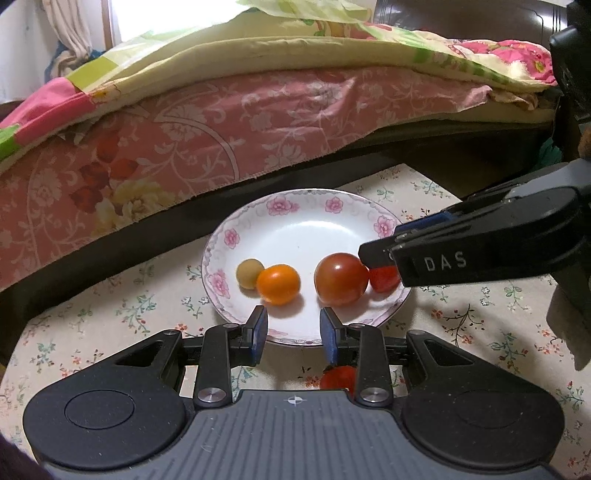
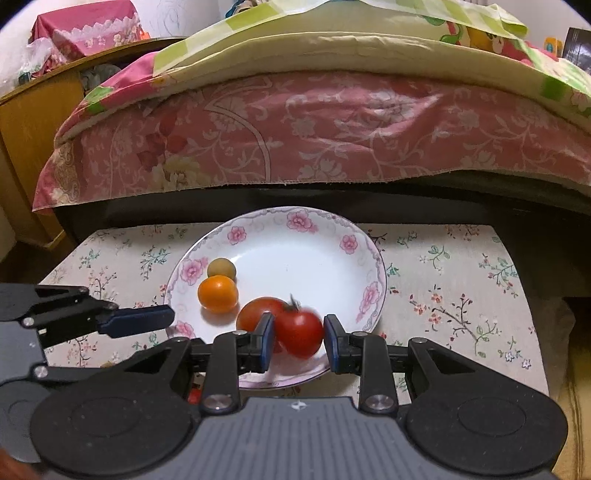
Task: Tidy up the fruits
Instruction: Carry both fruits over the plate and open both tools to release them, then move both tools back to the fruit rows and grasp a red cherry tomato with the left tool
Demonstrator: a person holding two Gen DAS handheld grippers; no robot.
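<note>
Nearest the left-wrist cam: a red tomato on the tablecloth, under the left gripper, jaws narrow w/ nothing between. Farther, the plate has 4 fruits. Right gripper brackets a red stemmed tomato; small gap at the right pad, so prob released. Looks like 1 left to move.

A home bedroom is showing here: a bed is lying under a pink flowered sheet and patchwork quilt, a curtain is hanging by the window, and a wooden cabinet is standing beside it.
</note>
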